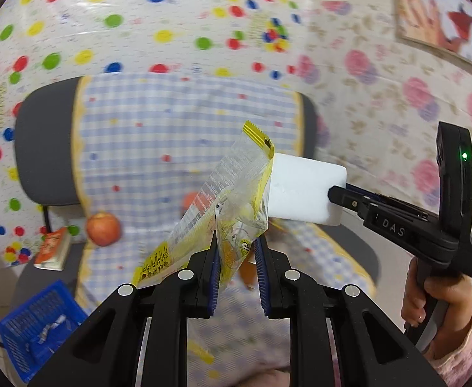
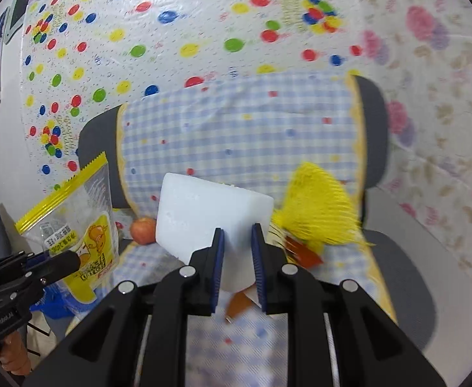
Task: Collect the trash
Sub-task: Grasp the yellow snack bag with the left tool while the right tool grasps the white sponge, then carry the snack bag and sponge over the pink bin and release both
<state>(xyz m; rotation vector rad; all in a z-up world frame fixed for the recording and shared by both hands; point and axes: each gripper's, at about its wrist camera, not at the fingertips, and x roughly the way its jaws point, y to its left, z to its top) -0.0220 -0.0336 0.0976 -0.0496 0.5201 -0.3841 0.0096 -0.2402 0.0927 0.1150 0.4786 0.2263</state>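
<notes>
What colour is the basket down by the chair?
Blue, a slotted plastic basket with scraps inside; it shows best in the left wrist view, lower left.

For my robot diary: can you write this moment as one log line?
left claw: shut on snack wrapper | right claw: shut on white block | apple: on chair

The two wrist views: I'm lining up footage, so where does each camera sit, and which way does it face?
Left wrist: on the left claw, facing the covered chair; it grips a yellow snack wrapper; the right claw and the hand holding it show.
Right wrist: on the right claw, facing the same chair; it grips a white foam block; the left claw shows.
Shared: chair, wrapper, block, apple.
</notes>
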